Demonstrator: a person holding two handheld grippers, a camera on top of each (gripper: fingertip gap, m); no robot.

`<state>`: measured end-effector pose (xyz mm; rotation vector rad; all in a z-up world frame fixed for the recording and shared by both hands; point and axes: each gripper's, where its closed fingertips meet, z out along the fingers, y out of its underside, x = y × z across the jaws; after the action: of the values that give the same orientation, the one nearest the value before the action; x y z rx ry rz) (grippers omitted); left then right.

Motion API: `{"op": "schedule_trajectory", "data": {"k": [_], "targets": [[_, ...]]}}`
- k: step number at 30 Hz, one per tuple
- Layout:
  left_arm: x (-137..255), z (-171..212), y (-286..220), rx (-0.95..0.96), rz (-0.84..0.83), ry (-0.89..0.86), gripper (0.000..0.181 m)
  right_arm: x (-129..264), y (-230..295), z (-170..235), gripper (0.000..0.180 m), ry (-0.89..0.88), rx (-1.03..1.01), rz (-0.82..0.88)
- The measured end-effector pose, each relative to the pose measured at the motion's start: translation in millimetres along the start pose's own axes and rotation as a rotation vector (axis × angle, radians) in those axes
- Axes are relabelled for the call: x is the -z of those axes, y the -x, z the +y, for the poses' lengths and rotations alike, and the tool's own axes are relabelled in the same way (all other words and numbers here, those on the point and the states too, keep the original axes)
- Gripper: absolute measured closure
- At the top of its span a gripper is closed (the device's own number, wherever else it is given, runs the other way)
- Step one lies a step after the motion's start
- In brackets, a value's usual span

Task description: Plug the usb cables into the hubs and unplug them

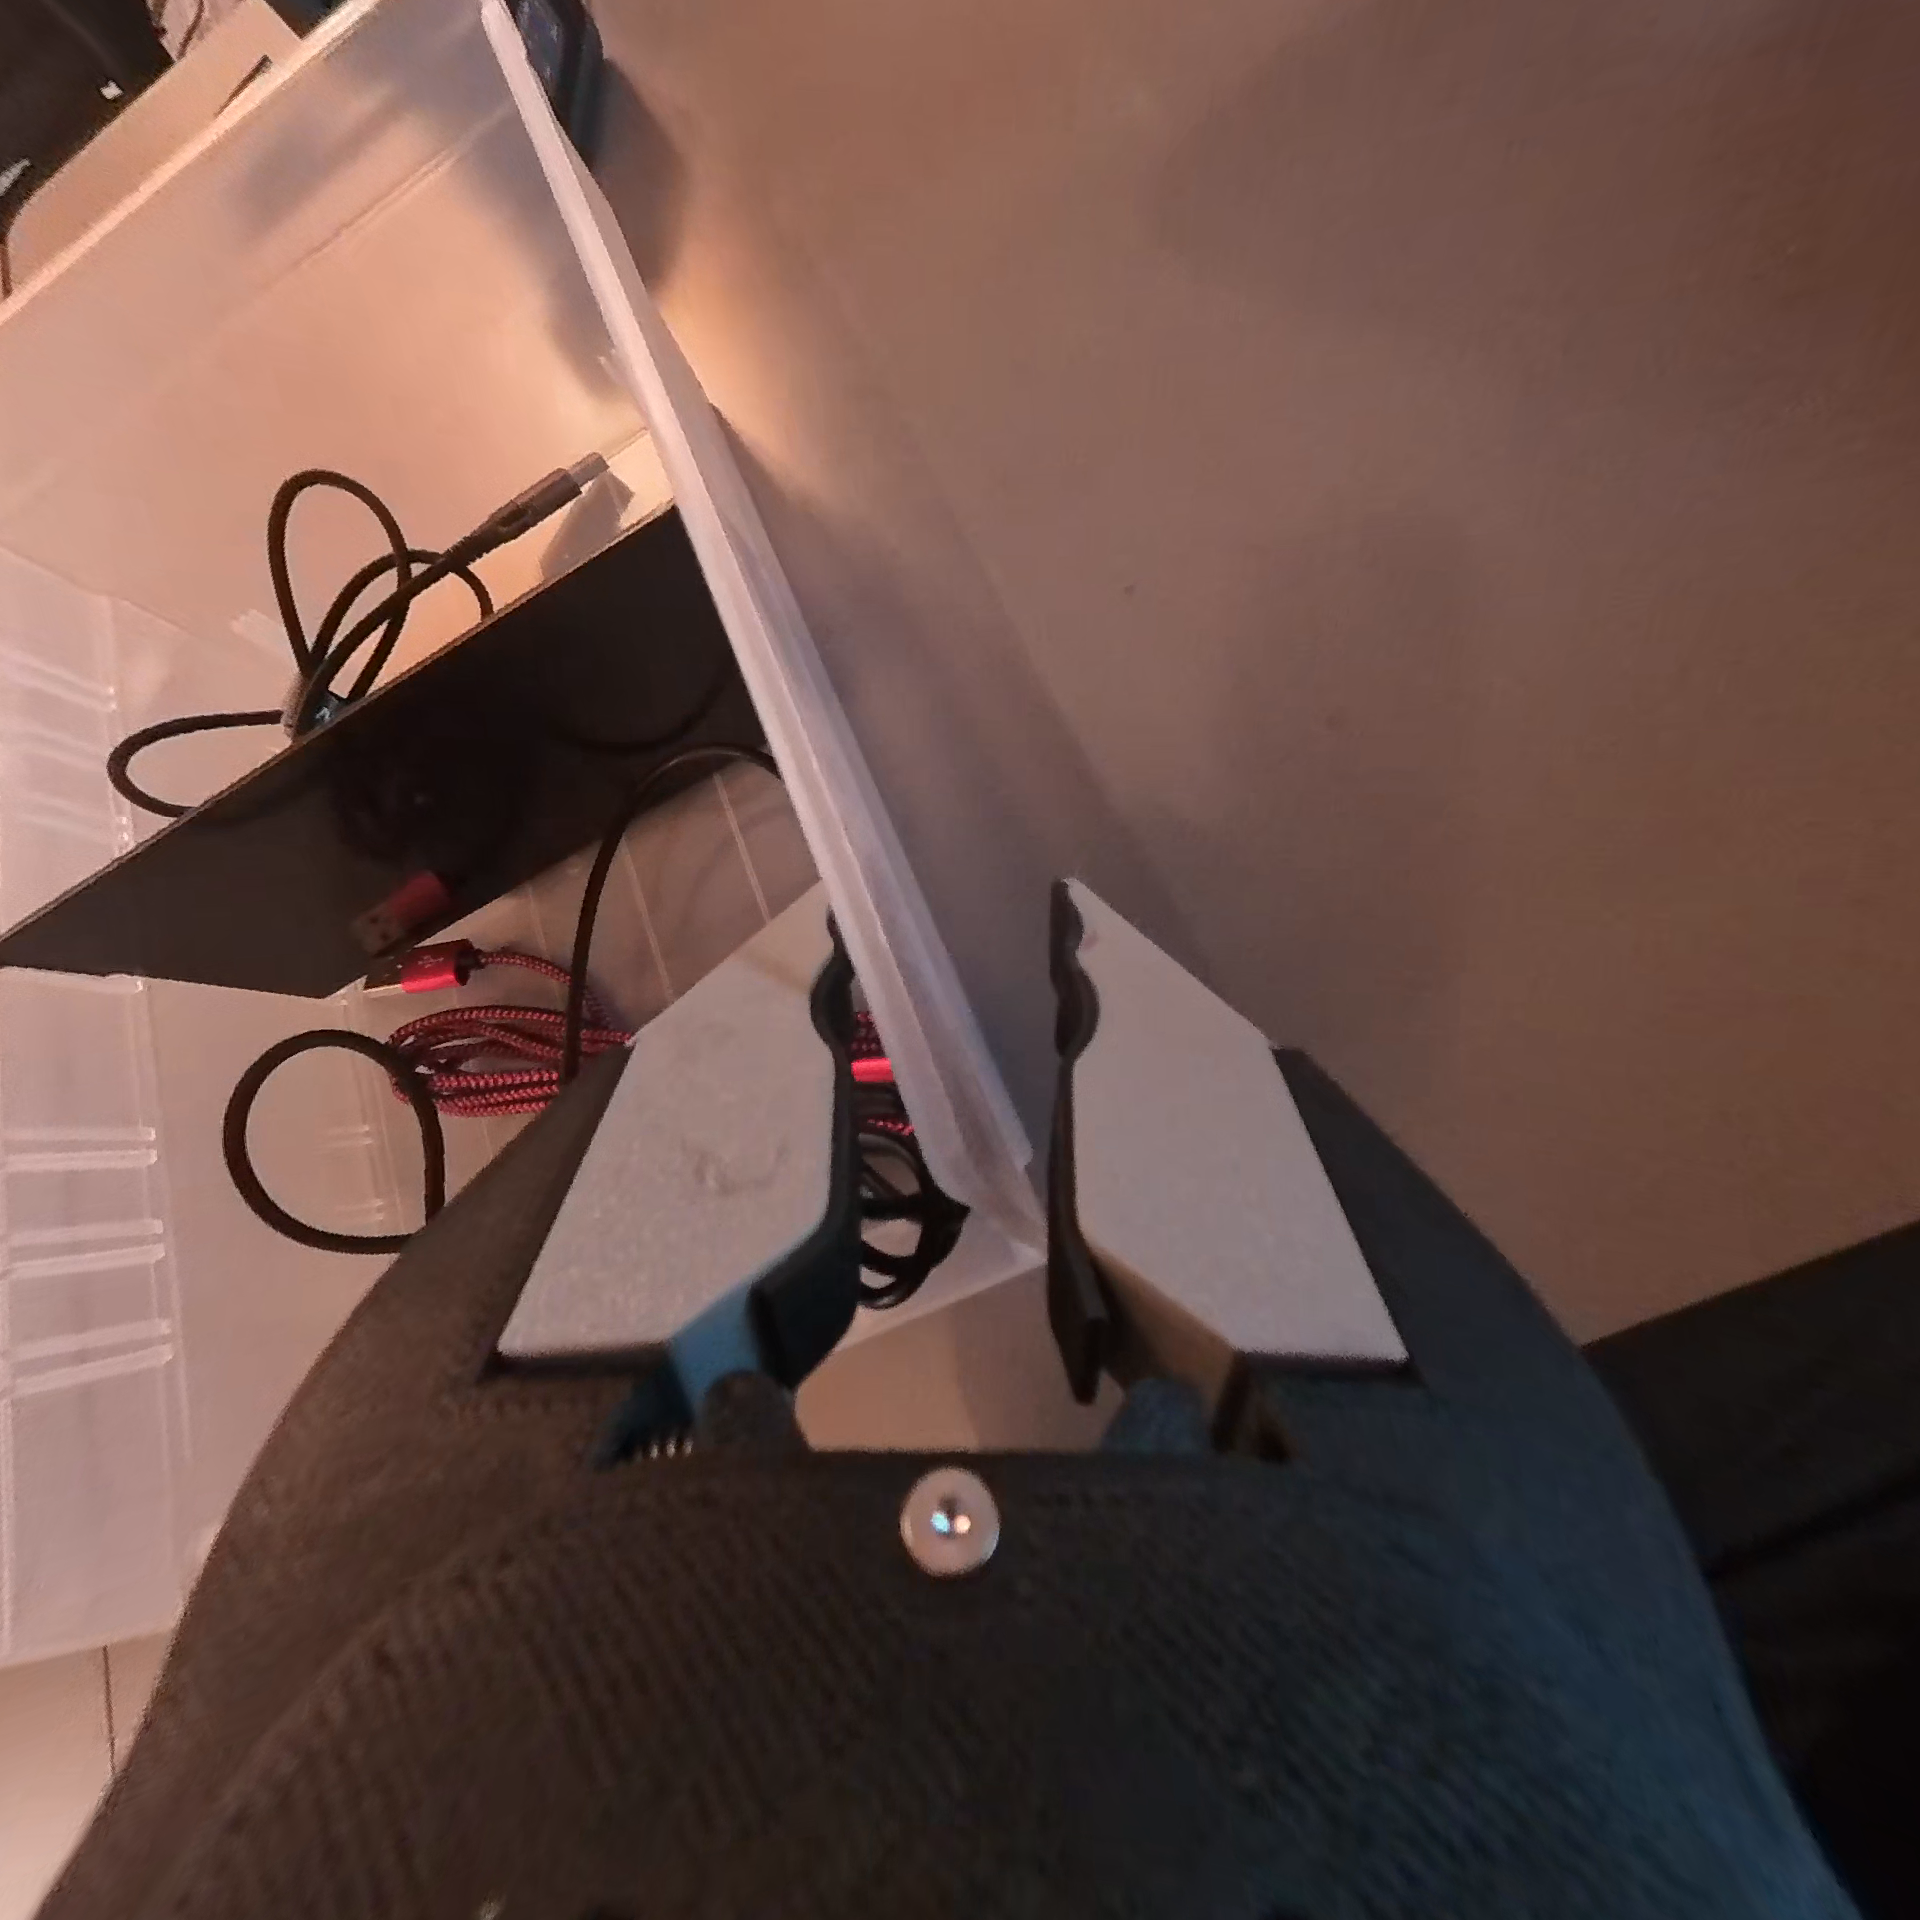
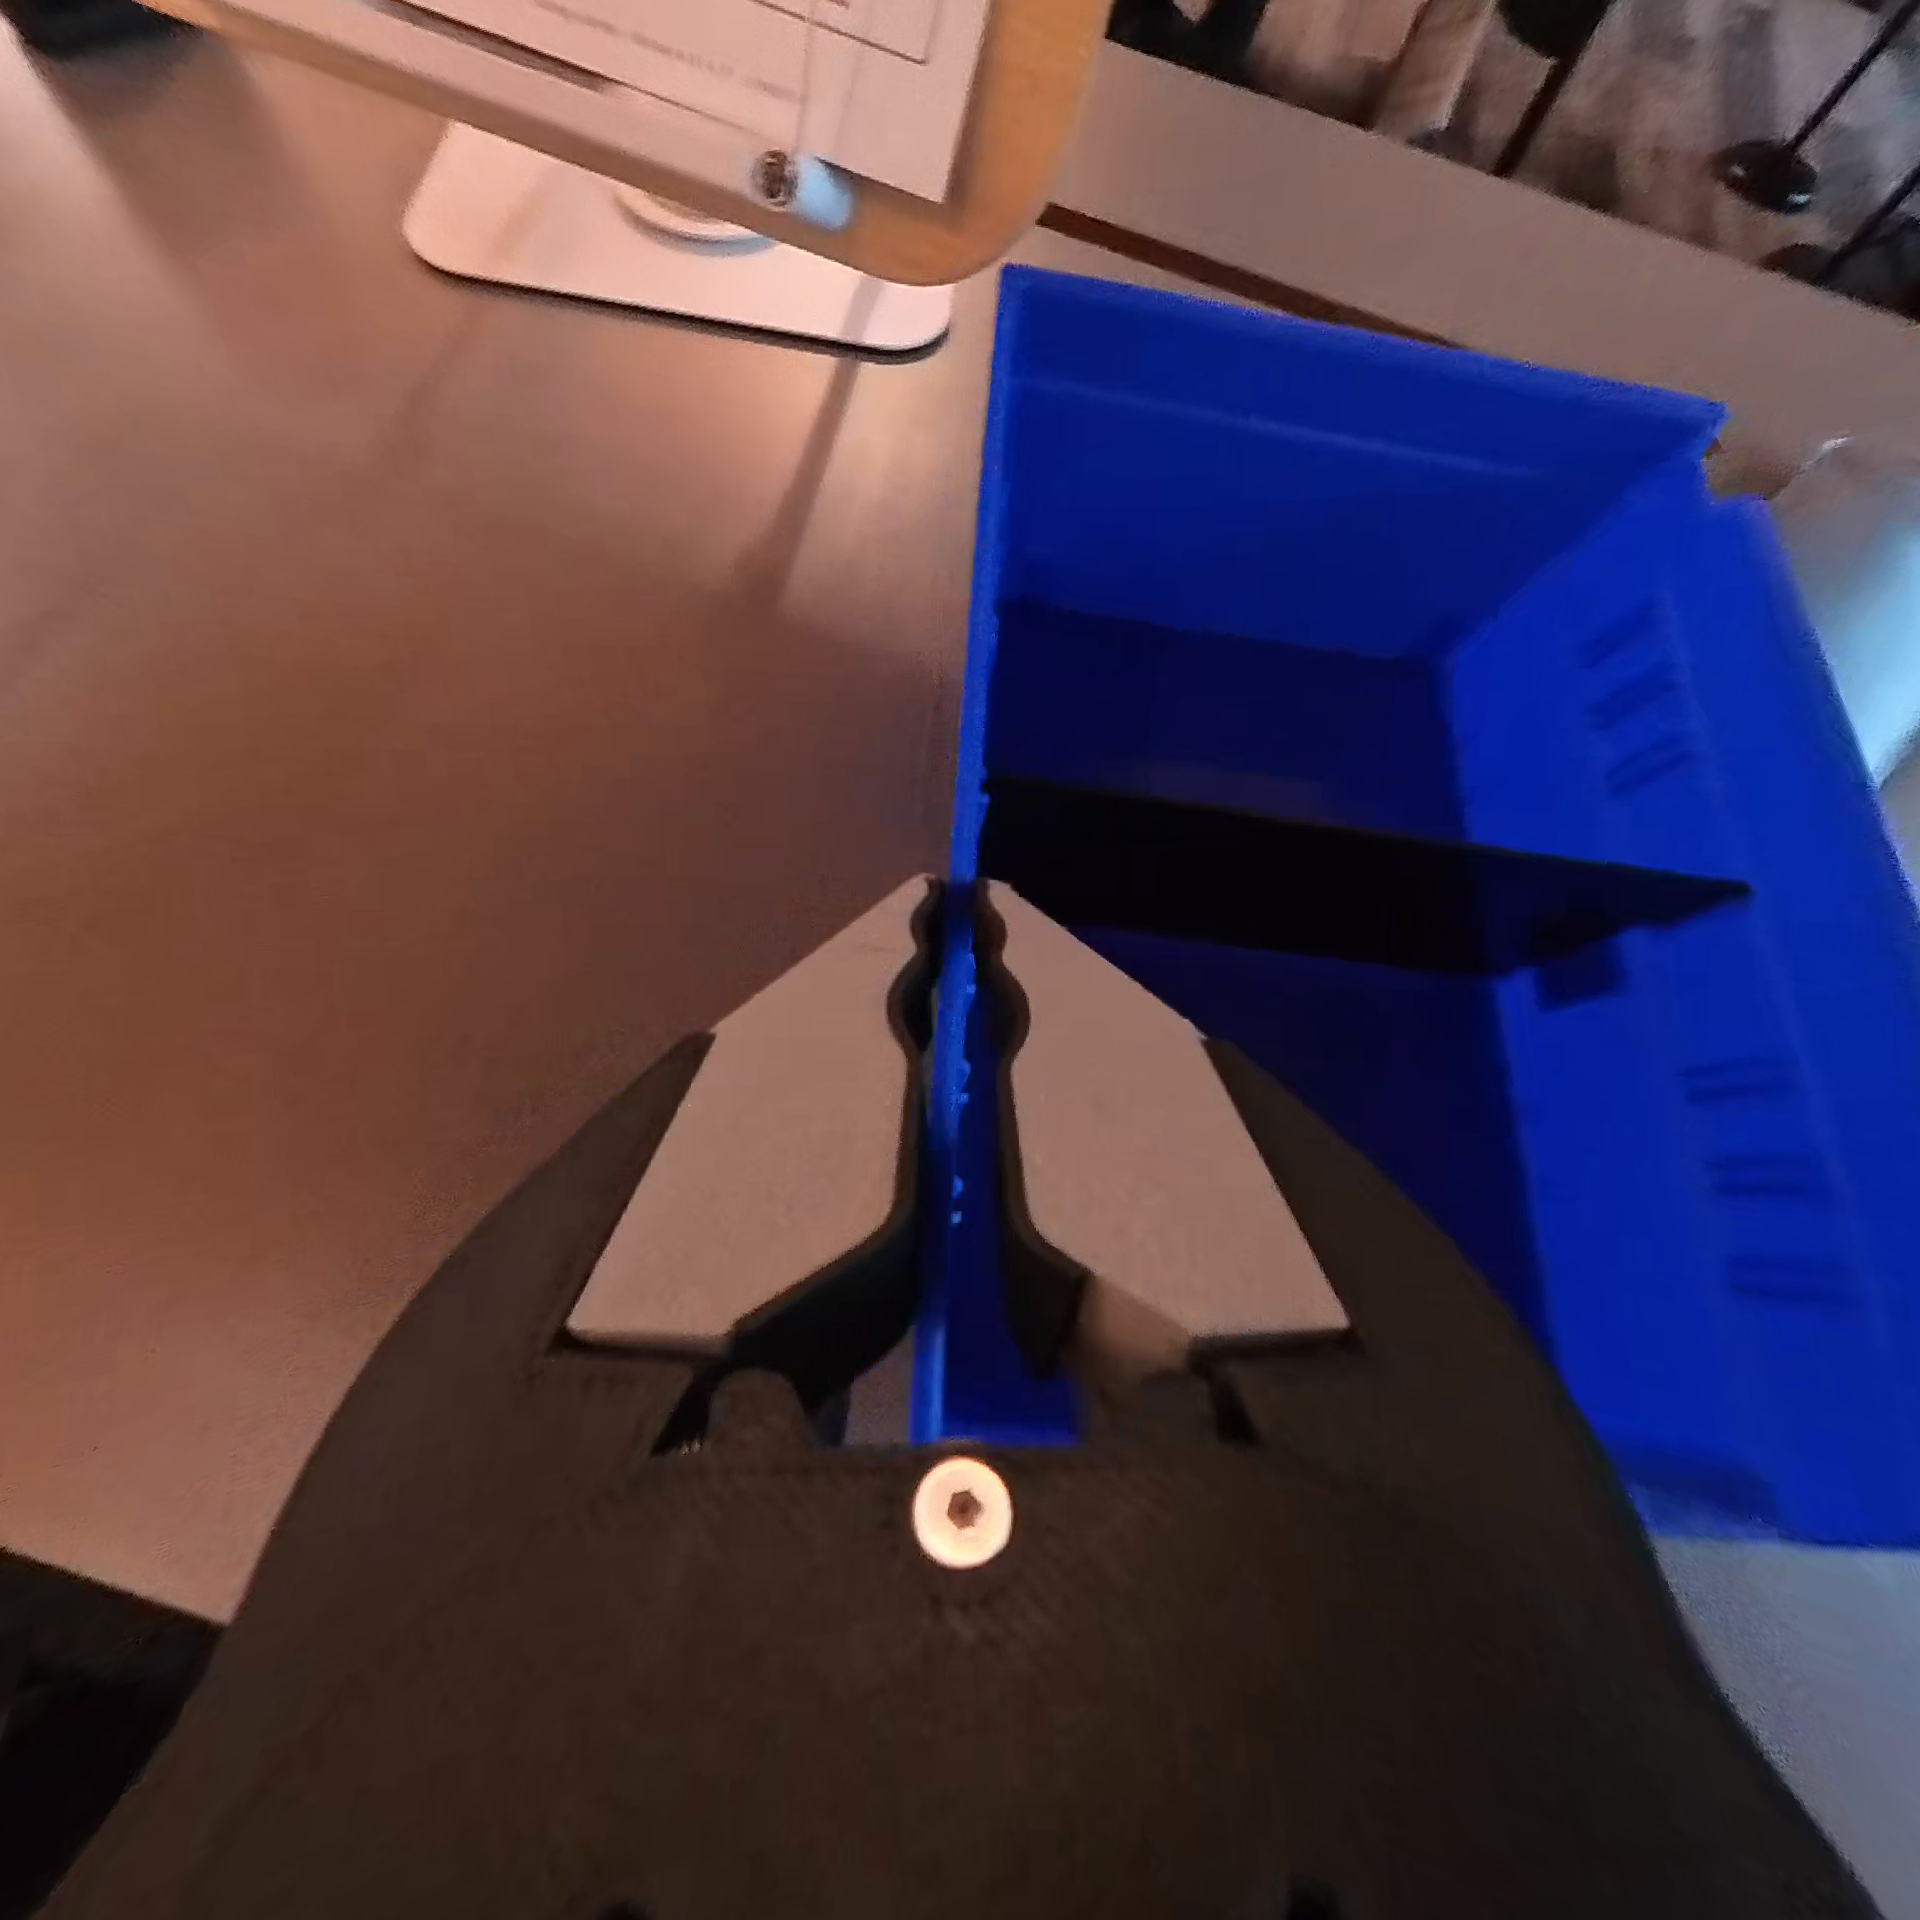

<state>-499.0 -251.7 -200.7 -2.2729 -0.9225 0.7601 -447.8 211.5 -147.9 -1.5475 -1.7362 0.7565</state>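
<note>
My left gripper point(image 1: 945, 914) straddles the long wall of a translucent white bin point(image 1: 727, 582) near its corner, with its pads against both sides of the rim. Inside the bin, a black divider point(image 1: 416, 790) separates a coiled black braided cable point(image 1: 343, 603) from a red braided USB cable point(image 1: 488, 1039) and another black cable loop point(image 1: 332, 1143). My right gripper point(image 2: 961, 888) is shut on the left wall of a blue plastic bin point(image 2: 1299, 499) with a black divider point(image 2: 1299, 873). The blue compartments that show hold nothing. No hub is in view.
Both bins stand on a brown tabletop point(image 2: 416, 727). A white stand base point(image 2: 623, 260) under a wooden-framed panel point(image 2: 997, 156) sits behind and left of the blue bin. Dark objects lie beyond the translucent bin's far end point(image 1: 582, 73). The left gripper's tips are roughly 45 cm from the right gripper's.
</note>
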Motion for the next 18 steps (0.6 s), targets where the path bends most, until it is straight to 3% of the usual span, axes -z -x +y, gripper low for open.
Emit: {"op": "schedule_trajectory", "data": {"k": [12,18], "targets": [[7.8,-4.4,-3.6,-0.02,0.0,-0.007,0.143,9.4,-42.1,16.1,0.177,0.068,-0.072,0.114],[7.7,-4.5,-8.8,-0.04,-0.01,0.02,0.135,21.7,-16.8,22.4,0.178,0.147,0.006,0.062]]}}
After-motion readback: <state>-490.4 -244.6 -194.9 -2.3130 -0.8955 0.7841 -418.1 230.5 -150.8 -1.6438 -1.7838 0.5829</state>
